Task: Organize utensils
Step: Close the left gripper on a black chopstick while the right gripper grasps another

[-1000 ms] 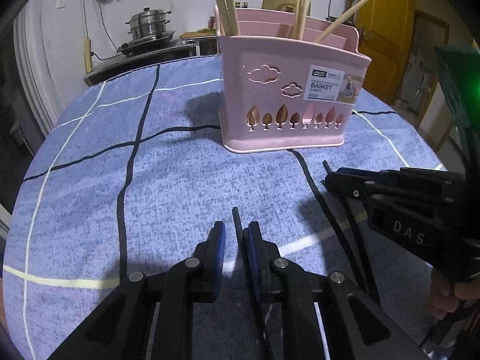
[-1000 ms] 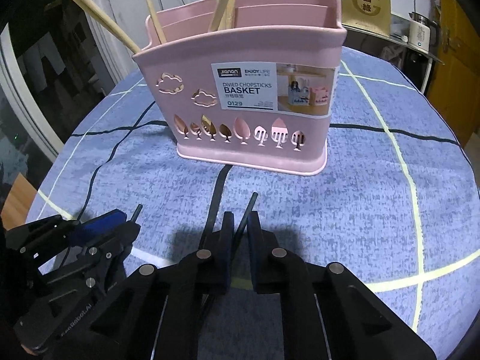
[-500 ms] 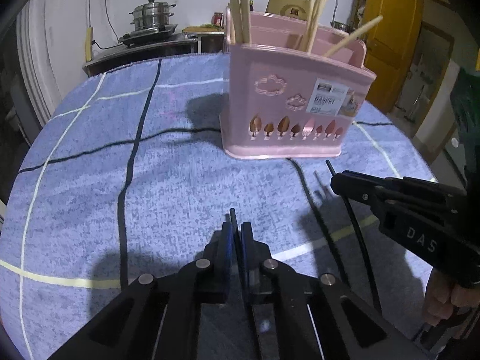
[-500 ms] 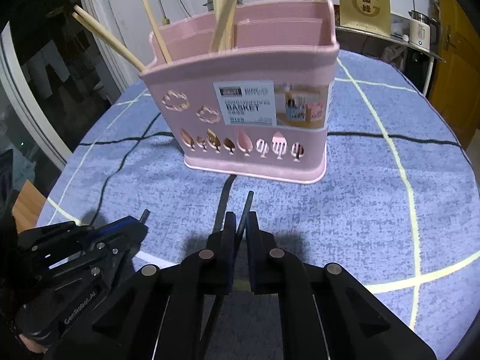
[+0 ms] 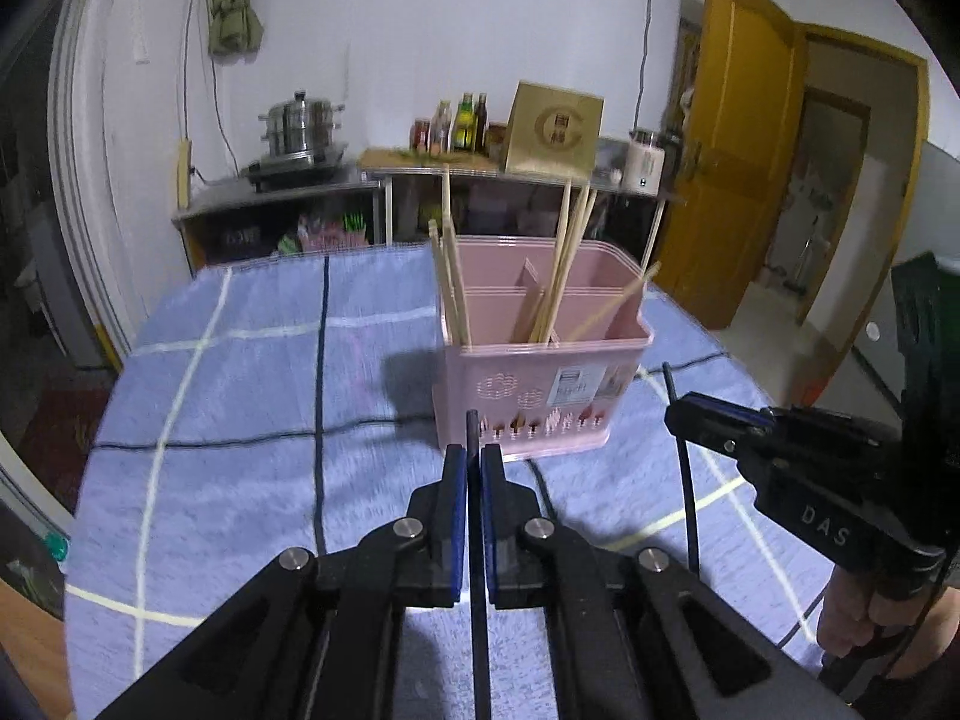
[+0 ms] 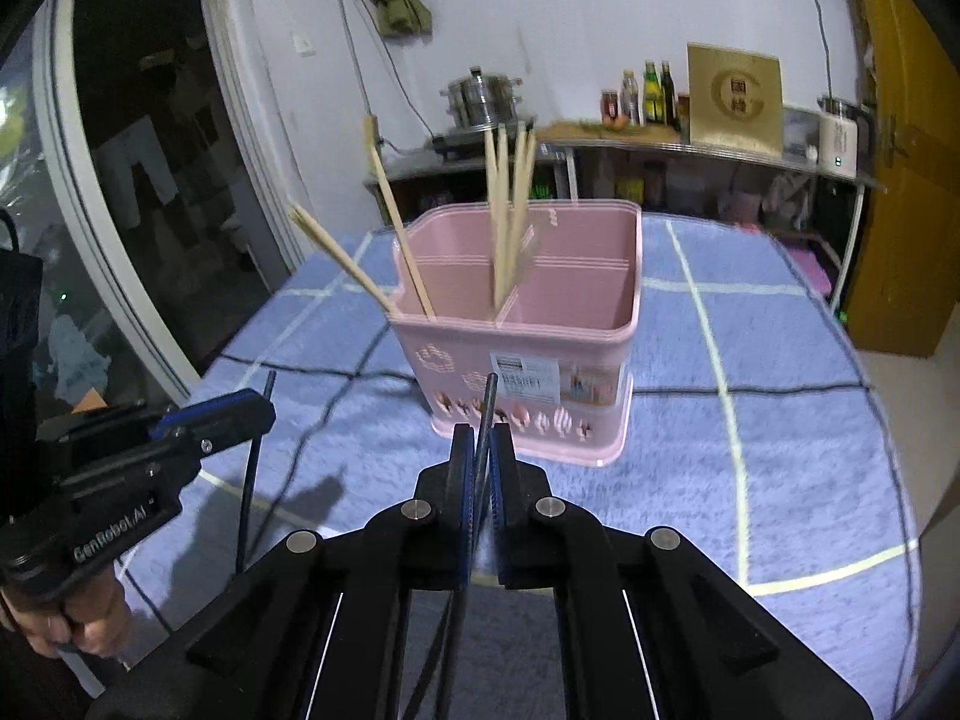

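A pink divided chopstick basket (image 5: 540, 384) (image 6: 528, 384) stands on the blue checked tablecloth and holds several pale wooden chopsticks (image 5: 453, 276) (image 6: 507, 204). My left gripper (image 5: 473, 456) is shut on a black chopstick (image 5: 473, 426), raised in front of the basket; it also shows at the left of the right wrist view (image 6: 258, 408). My right gripper (image 6: 481, 438) is shut on another black chopstick (image 6: 487, 402), also raised in front of the basket; it shows at the right of the left wrist view (image 5: 675, 414).
The round table (image 5: 240, 408) ends close on all sides. Behind it stands a counter with a steel pot (image 5: 303, 123), bottles (image 5: 462, 120) and a gold box (image 5: 555, 129). A yellow door (image 5: 744, 180) is at the right, a window (image 6: 120, 180) at the left.
Both grippers have lifted up off the table with their black chopsticks, so the basket now lies lower and its open top shows. The left gripper closed on its chopstick.
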Demonstrator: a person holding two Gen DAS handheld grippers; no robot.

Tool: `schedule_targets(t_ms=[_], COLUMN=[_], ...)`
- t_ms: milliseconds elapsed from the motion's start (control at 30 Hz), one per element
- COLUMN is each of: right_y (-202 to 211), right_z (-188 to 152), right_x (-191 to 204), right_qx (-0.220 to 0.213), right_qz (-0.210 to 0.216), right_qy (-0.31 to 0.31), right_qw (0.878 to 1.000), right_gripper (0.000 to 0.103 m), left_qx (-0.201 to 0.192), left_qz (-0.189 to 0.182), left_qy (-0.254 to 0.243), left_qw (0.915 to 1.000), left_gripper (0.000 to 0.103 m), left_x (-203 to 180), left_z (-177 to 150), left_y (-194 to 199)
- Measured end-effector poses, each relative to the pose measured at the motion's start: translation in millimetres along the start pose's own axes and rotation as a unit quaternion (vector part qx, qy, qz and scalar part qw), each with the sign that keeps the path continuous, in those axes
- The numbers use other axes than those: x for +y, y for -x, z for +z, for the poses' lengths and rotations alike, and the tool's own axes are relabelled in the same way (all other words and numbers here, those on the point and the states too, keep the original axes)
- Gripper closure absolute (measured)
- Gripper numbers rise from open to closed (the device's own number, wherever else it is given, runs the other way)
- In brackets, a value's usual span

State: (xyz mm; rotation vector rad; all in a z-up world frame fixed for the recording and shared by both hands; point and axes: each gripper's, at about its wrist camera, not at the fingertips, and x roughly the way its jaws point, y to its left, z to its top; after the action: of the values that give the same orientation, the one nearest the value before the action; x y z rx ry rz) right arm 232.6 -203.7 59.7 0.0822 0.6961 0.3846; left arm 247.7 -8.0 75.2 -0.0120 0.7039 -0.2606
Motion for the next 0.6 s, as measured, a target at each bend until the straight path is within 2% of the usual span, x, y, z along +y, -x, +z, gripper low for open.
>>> schedule_targets(t_ms=[200, 600], right_y=[21.8, 50.3], right_z=[13.1, 18.7], right_x=[10.0, 13.8], right_qx=[-0.035, -0.073], right_qz=[0.003, 0.006], right_qy=[0.008, 0.017], right_qw=[0.999, 0.997], right_gripper=[0.099, 0.099], left_qx=[-0.030, -0.050], left_qz=[-0.002, -0.007], left_qy=[0.000, -0.005], left_qw=[0.9995, 0.9987], left_gripper=[0.099, 0.099], left_x=[-1.1, -6.3], left_z=[18.2, 30.1], left_y=[29.1, 52.7])
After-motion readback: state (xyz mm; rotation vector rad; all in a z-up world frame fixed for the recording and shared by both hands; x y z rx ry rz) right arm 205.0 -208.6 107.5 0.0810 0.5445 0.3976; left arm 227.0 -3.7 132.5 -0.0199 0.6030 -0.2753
